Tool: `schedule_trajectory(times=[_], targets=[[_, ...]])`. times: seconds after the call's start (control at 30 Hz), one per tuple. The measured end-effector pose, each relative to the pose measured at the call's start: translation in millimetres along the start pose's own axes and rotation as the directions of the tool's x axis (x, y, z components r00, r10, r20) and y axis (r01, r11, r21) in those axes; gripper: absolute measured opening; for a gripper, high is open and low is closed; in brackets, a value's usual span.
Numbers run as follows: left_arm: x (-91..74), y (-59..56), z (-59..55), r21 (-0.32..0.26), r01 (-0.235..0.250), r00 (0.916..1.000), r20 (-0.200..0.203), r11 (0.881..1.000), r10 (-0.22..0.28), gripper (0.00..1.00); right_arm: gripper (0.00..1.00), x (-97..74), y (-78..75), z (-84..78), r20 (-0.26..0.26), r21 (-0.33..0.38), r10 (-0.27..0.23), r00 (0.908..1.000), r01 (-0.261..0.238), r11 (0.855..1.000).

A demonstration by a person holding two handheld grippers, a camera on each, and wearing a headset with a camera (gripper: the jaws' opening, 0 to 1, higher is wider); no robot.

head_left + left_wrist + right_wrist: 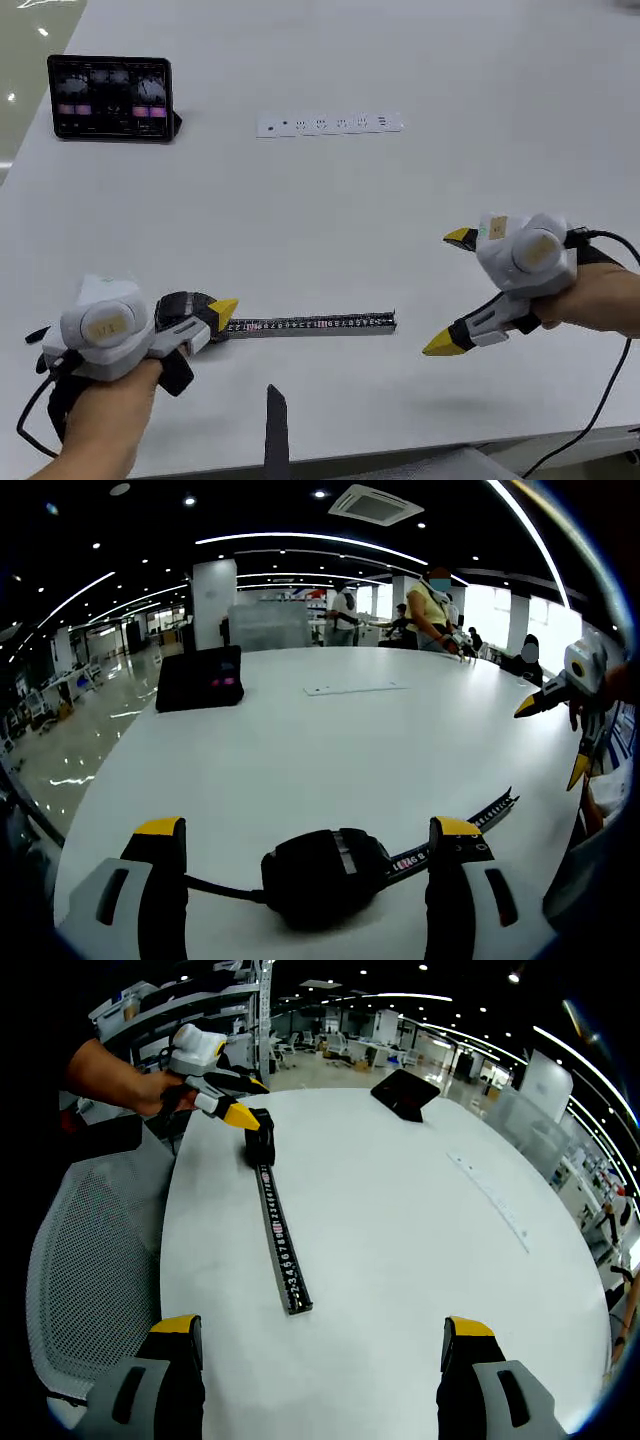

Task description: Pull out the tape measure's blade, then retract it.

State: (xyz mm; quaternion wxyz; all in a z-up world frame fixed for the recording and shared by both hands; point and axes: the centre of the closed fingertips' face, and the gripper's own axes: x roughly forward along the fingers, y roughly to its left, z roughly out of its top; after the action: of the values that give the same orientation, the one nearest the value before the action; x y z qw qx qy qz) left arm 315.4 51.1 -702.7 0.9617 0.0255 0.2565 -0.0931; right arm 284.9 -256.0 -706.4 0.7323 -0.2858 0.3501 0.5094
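The jaws of the left gripper [308, 828] are spread wide, and the black tape measure case [325, 875] is seen lying between them, touched by neither. From the case the blade [310, 323] is drawn out flat across the white table [300, 220] toward 3 o'clock in the head view. The right gripper [450, 292], at 4 o'clock, is held wide open and empty, just past the blade's end. A tablet [110, 97] is propped at 10 o'clock, and a power strip [330, 124] is laid at 12.
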Motion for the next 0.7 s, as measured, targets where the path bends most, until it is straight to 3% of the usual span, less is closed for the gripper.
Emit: schedule_trajectory(times=[0.07, 0.2, 0.27, 0.43, 0.47, 0.7], targets=[[-1.1, 5.0, -1.0, -0.013, -0.041, 0.9990, 0.021, 0.999, 0.041, 0.99, 0.99, 6.7, 1.7, -0.7, -0.025, -0.007, 0.023, 0.9994, -0.023, 1.000], [-1.9, 7.7, -9.8, -0.042, -0.072, 0.9969, 0.030, 0.997, 0.073, 0.99, 0.98, 21.6, 4.2, -2.6, -0.073, -0.038, 0.064, 0.9952, -0.067, 0.997], [-1.2, 5.0, -12.0, -0.077, -0.062, 0.9970, 0.042, 0.995, 0.066, 0.99, 0.95, 27.8, 5.9, -2.9, -0.092, -0.052, 0.082, 0.9924, -0.087, 0.995], [0.9, -5.6, -13.7, -0.030, -0.044, 0.9944, 0.095, 0.999, 0.047, 0.99, 0.87, 43.6, 11.0, -8.1, -0.146, -0.120, 0.134, 0.9801, -0.152, 0.981], [1.6, -5.3, -9.8, -0.001, -0.054, 0.9901, 0.130, 0.999, 0.053, 0.99, 0.84, 46.7, 10.6, -10.2, -0.161, -0.121, 0.135, 0.9777, -0.155, 0.980], [4.4, -6.7, -12.2, -0.029, -0.051, 0.9891, 0.137, 0.998, 0.055, 0.99, 0.70, 55.8, 5.8, -8.4, -0.168, -0.095, 0.147, 0.9748, -0.165, 0.982]])
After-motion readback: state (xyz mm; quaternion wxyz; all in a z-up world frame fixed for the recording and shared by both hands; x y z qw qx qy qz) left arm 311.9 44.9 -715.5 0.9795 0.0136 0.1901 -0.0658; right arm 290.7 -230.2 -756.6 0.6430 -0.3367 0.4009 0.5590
